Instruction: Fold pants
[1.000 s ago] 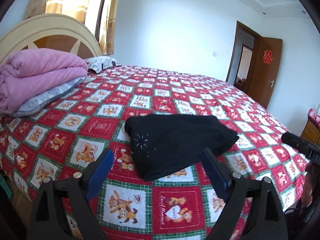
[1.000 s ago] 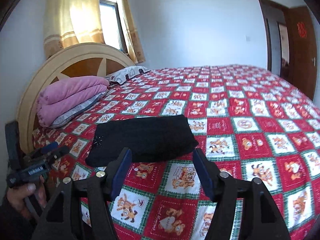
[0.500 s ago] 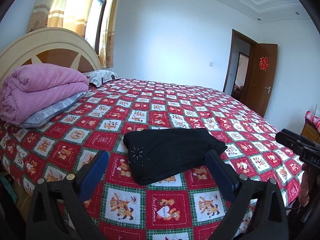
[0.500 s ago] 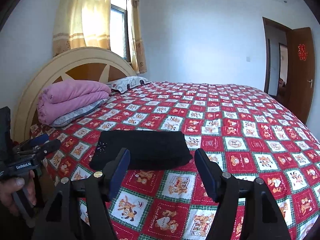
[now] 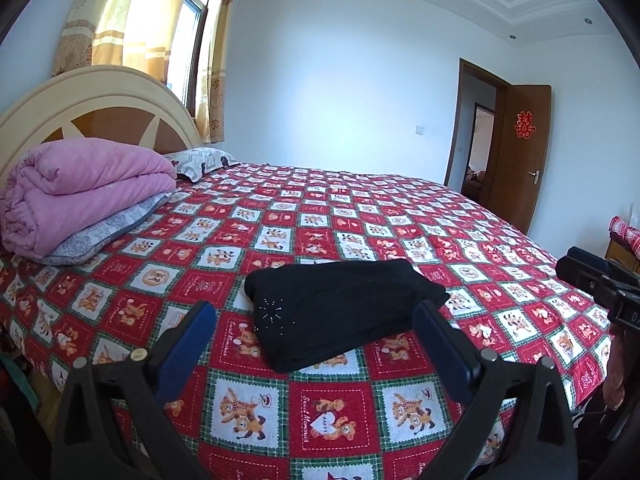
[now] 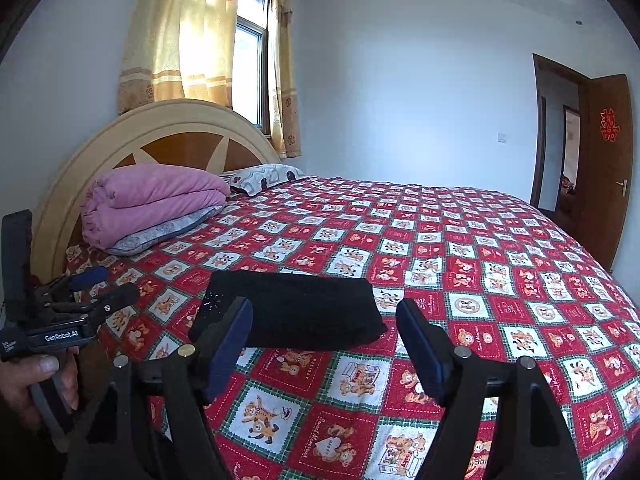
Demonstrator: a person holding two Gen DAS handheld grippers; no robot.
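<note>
The black pants point(image 5: 340, 312) lie folded into a compact bundle on the red patterned bedspread point(image 5: 360, 220), near the bed's front edge. They also show in the right wrist view point(image 6: 296, 312). My left gripper point(image 5: 316, 320) is open and empty, held back from the bundle above the bed edge. My right gripper point(image 6: 324, 320) is open and empty, likewise short of the pants. The left gripper also shows at the left of the right wrist view point(image 6: 100, 280). Part of the right gripper shows at the right of the left wrist view point(image 5: 592, 276).
A folded pink quilt point(image 5: 80, 192) on a grey pillow lies by the headboard point(image 5: 100, 112), with a patterned pillow point(image 5: 200, 160) behind. A curtained window point(image 6: 248, 60) is on the left. An open brown door point(image 5: 520, 160) is at the far right.
Both grippers have drawn back and risen from the pants, so the bundle looks smaller and more of the room shows. The pants have not moved.
</note>
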